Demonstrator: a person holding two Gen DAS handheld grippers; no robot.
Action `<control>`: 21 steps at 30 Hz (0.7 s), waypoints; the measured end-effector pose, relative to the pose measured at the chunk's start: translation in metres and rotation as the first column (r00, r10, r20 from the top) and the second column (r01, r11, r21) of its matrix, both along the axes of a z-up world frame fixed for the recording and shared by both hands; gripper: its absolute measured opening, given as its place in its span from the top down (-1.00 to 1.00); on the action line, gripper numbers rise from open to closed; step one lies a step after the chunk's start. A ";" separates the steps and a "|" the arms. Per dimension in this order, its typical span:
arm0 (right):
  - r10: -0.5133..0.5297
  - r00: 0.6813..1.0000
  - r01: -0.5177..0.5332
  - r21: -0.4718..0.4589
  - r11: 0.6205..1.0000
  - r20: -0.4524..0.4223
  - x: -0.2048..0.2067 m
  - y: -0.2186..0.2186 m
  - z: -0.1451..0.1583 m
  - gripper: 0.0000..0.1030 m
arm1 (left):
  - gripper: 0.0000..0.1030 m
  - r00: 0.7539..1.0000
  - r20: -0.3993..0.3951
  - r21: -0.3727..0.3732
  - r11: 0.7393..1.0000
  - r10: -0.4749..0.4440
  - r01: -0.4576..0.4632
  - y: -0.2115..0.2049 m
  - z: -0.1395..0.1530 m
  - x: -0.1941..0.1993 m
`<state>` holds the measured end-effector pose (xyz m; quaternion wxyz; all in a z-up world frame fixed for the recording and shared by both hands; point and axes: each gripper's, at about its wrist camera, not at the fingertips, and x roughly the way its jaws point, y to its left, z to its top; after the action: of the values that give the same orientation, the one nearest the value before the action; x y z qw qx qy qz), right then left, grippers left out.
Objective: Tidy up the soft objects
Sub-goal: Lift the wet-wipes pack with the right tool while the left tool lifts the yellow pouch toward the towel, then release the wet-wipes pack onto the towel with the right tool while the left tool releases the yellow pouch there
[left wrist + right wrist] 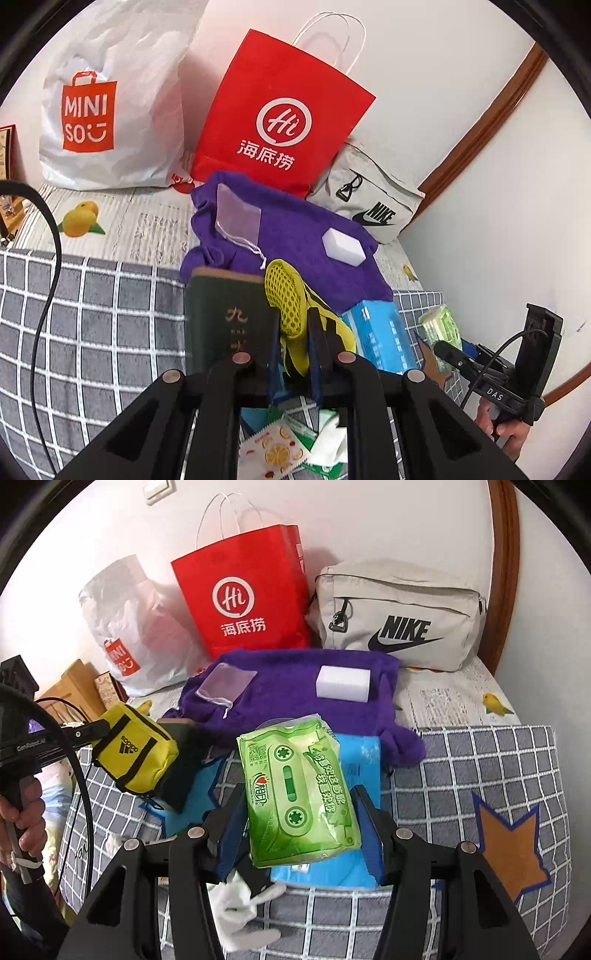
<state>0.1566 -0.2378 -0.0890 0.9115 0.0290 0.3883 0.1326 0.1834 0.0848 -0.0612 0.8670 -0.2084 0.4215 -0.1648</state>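
Observation:
My left gripper (293,325) is shut on a small yellow Adidas pouch (291,306), held above the bed; the pouch also shows in the right wrist view (135,755). My right gripper (301,812) is shut on a green tissue pack (299,794), seen in the left wrist view (441,332) too. A purple towel (295,701) lies ahead with a white sponge block (343,683) and a clear drawstring pouch (225,681) on it. A blue pack (360,753) lies under the tissue pack.
A red paper bag (243,602), a white Miniso bag (107,110) and a grey Nike bag (402,624) stand along the wall. A dark green book (225,317) stands by the left gripper. White cloth (240,912) and sachets (273,450) lie on the checked blanket (461,768).

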 end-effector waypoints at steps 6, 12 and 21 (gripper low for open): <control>-0.005 1.000 0.005 0.001 1.000 0.001 0.028 0.001 0.005 -0.07 | 0.73 1.000 -0.005 -0.009 1.000 0.009 -0.009 0.001 -0.002 0.023; -0.018 1.000 0.018 -0.002 1.000 -0.001 0.059 0.000 0.005 -0.07 | 0.73 1.000 -0.007 -0.015 1.000 0.016 -0.017 0.005 -0.004 0.041; -0.033 0.997 0.032 -0.019 0.999 -0.064 0.120 -0.002 -0.012 -0.07 | 0.73 0.999 -0.021 -0.013 0.999 0.029 -0.029 0.004 -0.011 0.074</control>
<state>0.2765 -0.2398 -0.1014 0.9008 0.0313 0.4179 0.1134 0.2574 0.0892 -0.0727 0.8636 -0.2217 0.4262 -0.1528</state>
